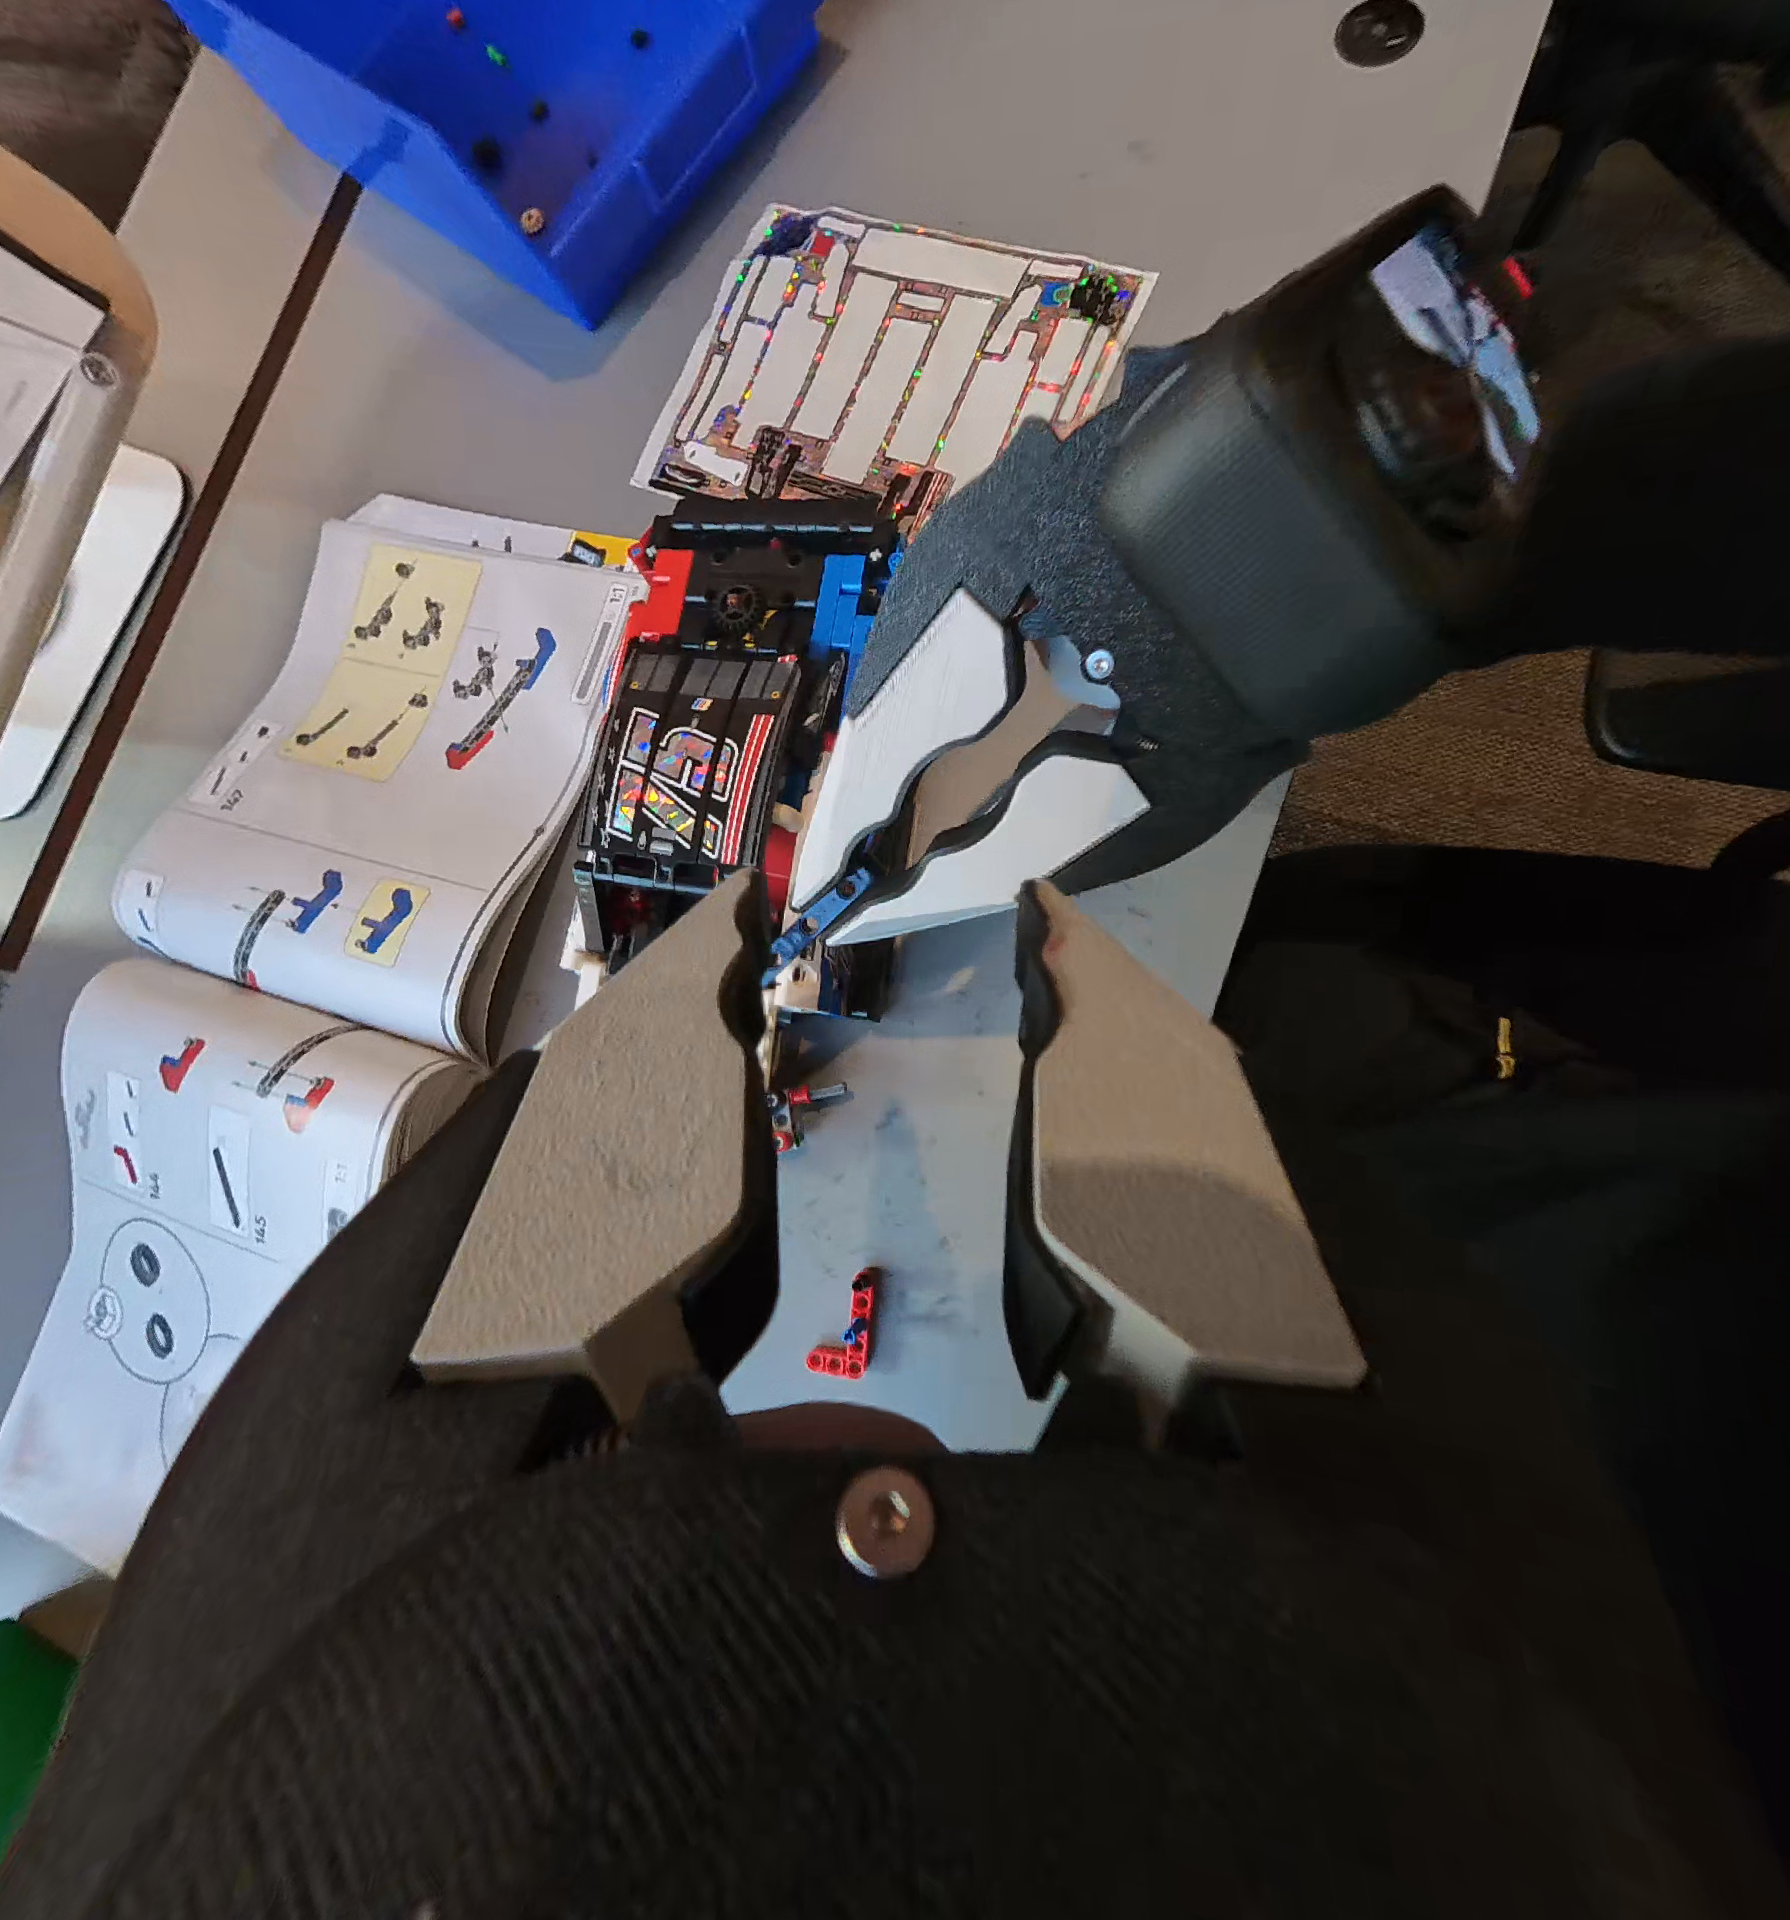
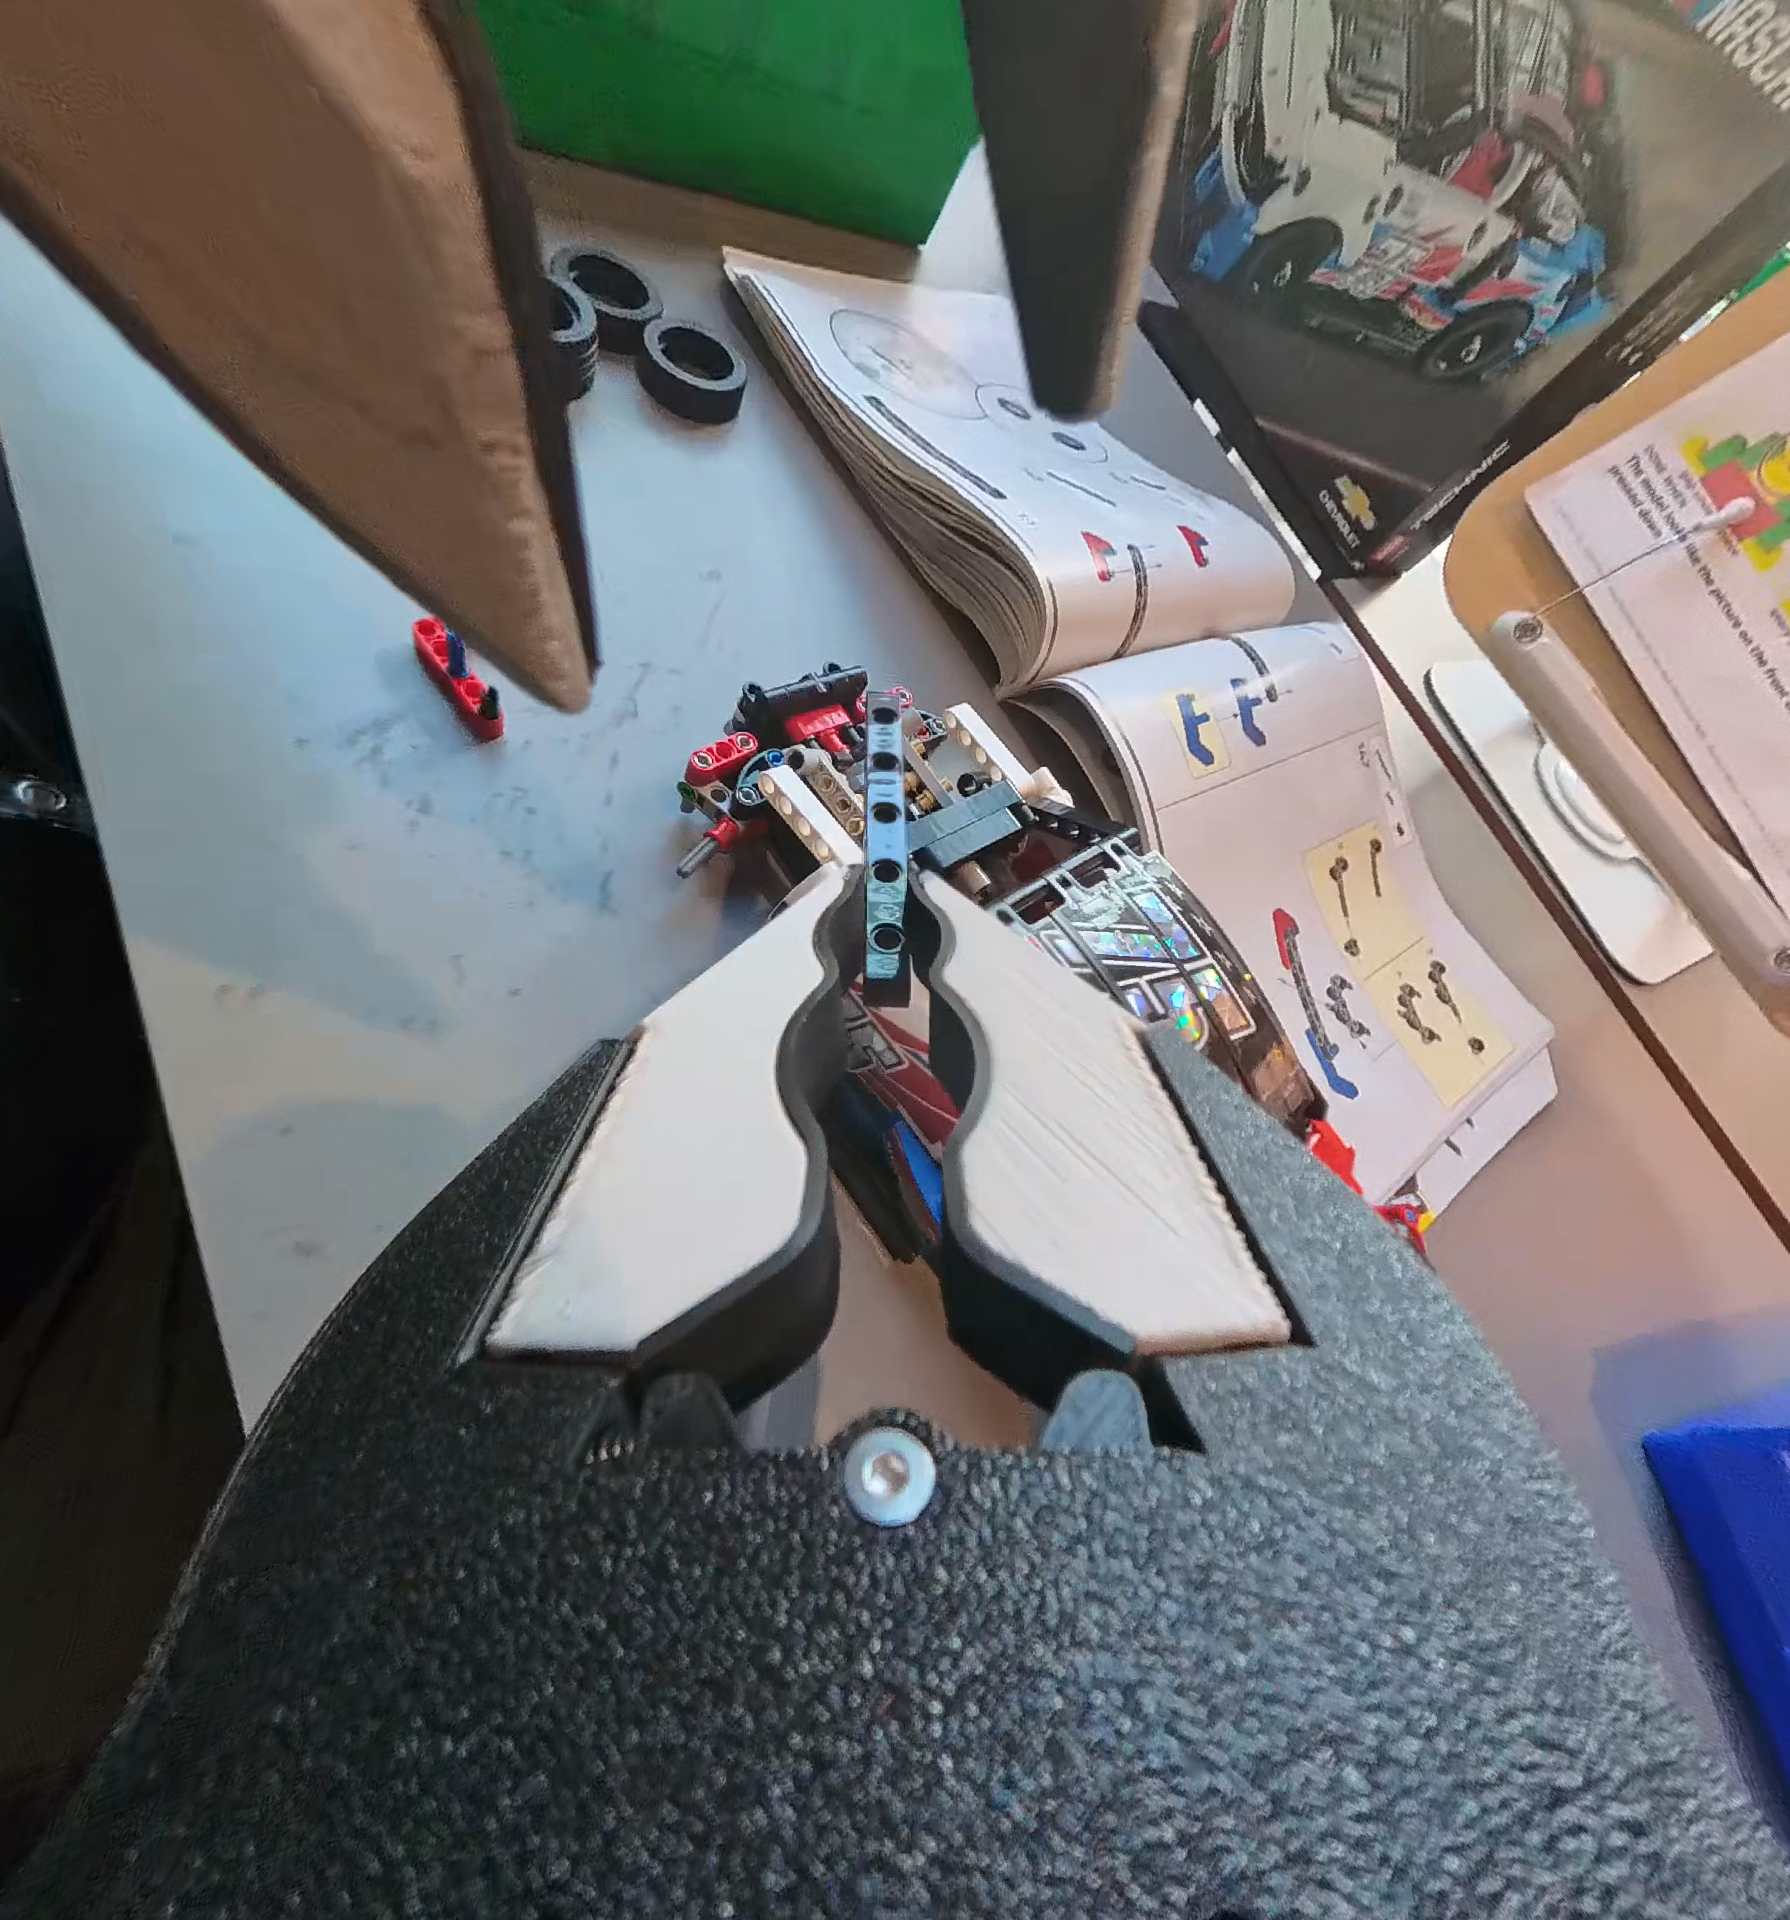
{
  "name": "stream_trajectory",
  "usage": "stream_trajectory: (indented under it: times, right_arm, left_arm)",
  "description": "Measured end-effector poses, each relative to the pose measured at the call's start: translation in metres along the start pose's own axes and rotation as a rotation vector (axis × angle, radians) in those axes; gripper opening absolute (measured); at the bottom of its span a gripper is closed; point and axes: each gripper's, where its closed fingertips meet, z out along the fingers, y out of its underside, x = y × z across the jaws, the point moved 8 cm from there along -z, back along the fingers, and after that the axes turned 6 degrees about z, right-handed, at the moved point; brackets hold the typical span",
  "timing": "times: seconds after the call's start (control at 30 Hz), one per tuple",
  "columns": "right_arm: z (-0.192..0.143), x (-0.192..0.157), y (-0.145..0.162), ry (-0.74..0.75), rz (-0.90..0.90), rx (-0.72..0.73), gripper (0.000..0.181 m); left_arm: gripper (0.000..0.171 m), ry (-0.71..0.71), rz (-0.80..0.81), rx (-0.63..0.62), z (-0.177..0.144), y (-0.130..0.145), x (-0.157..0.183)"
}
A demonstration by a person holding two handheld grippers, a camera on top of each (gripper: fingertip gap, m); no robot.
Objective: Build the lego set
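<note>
Right gripper pinches a blue beam over the half-built car; left gripper hangs spread above the table.

The right gripper [image 2: 886, 883] is pressed together on the near end of a thin blue beam [image 2: 886, 831], held over the open end of the car [image 1: 693, 769], which lies on the table [image 1: 901, 1174] just beside the open booklet [image 1: 351, 727]. The left gripper [image 1: 886, 935] holds nothing. A red L-shaped piece [image 1: 849, 1330] lies loose on the table below it. The beam is likely light, stiff and smooth, so it could twist in the grip; holding it flat across its faces suits it. The car looks rigid but could shed parts, so it is best braced low on its frame.
</note>
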Motion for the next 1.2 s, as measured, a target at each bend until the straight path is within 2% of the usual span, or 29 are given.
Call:
stream_trajectory:
  times: [0.27,0.47,0.63,0.7,0.83,0.93,1.0,1.07,1.2]
  right_arm:
    - [0.007,-0.003,-0.006,-0.014,-0.004,-0.01,0.007]
    - [-0.002,-0.001,-0.003,0.033,0.03,-0.022,0.007]
    - [-0.002,0.002,0.0,0.04,-0.011,-0.037,0.007]
    - [0.0,0.002,-0.005,0.032,-0.052,-0.029,0.007]
    - [0.008,-0.003,-0.024,-0.032,-0.138,-0.002,0.007]
    - [0.015,-0.01,-0.043,-0.077,-0.248,0.013,0.007]
    - [0.023,-0.016,-0.052,-0.1,-0.327,0.014,0.007]
    - [0.028,-0.021,-0.058,-0.11,-0.388,0.013,0.007]
    - [0.032,-0.029,-0.067,-0.123,-0.45,0.037,0.008]
  left_arm:
    - [0.048,0.11,-0.045,0.118,0.005,-0.002,-0.005]
    - [0.052,0.16,-0.07,0.2,0.006,0.0,-0.017]
    - [0.051,0.089,-0.127,0.164,0.016,0.04,-0.056]
    - [0.049,0.149,-0.167,0.148,0.024,0.067,-0.07]
    - [0.047,0.141,-0.269,0.067,0.039,0.11,-0.088]
    - [0.049,0.094,-0.249,0.039,0.035,0.134,-0.093]
    - [0.048,0.13,-0.25,0.039,0.03,0.149,-0.096]
    - [0.045,0.207,-0.261,0.038,0.025,0.158,-0.096]
    - [0.047,0.325,-0.247,0.093,0.022,0.157,-0.091]
